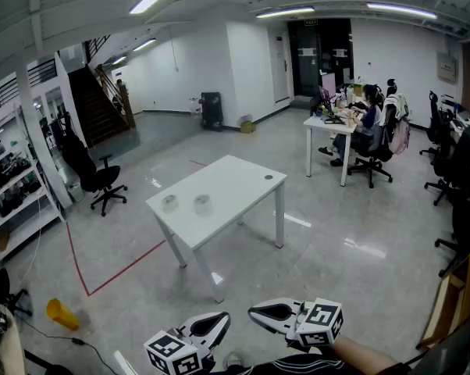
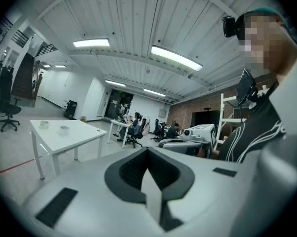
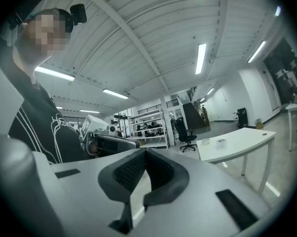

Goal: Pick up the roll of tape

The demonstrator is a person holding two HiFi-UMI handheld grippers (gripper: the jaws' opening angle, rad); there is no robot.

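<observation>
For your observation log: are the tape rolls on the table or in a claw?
On the white table: both tape rolls sit there; left claw and right claw are shut, empty.

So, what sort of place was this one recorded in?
Probably an open-plan office or lab: a staffed desk with office chairs, stocked shelving and a staircase.

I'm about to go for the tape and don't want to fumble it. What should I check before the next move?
1. Tape in sight: ok, the left roll and the right roll lie on the white table.
2. Which roll to take: cannot tell, they look alike.
3. Table within reach: not ok, both grippers are far short of it.
4. Is the left gripper open: not ok, jaws together, nothing between.
5. Is the right gripper open: not ok, jaws together, nothing between.
</observation>
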